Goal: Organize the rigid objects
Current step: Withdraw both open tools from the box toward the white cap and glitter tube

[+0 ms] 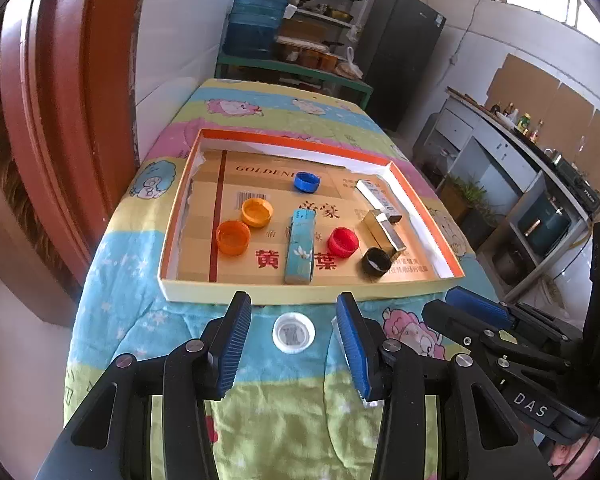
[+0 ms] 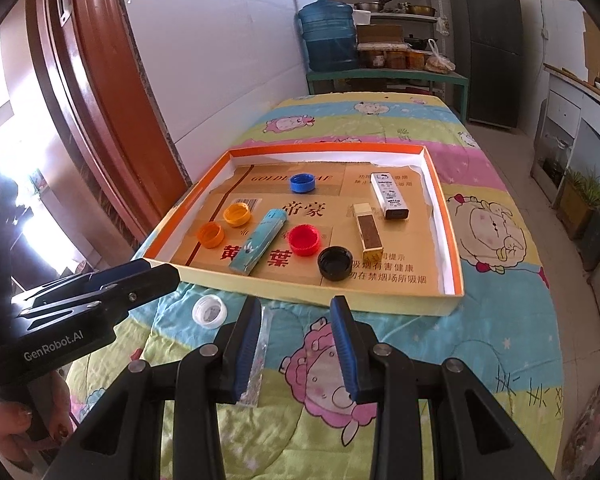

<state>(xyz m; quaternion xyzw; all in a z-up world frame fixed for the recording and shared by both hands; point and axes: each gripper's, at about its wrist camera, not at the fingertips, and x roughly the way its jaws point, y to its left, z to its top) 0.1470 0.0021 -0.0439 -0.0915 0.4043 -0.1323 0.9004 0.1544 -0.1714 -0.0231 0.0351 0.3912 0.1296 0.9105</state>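
Left gripper [image 1: 294, 342] hangs wide open right over the white cap [image 1: 293, 333] near the table's front edge — lined up for a grab, I'd say — right gripper [image 2: 296, 346] open too, empty, tray [image 1: 260, 294] just beyond with the sorted caps.

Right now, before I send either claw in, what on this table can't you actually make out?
- Clear plastic packet: right wrist view, partly behind the right claw's left finger; contents unreadable. Left wrist view shows only a sliver by the left claw.
- White round plastic cap: inner print too small to read.
- Orange-rimmed cardboard tray: left inside wall seen edge-on, so anything against it is unclear.
- Table's near edge: cut off by both claws.
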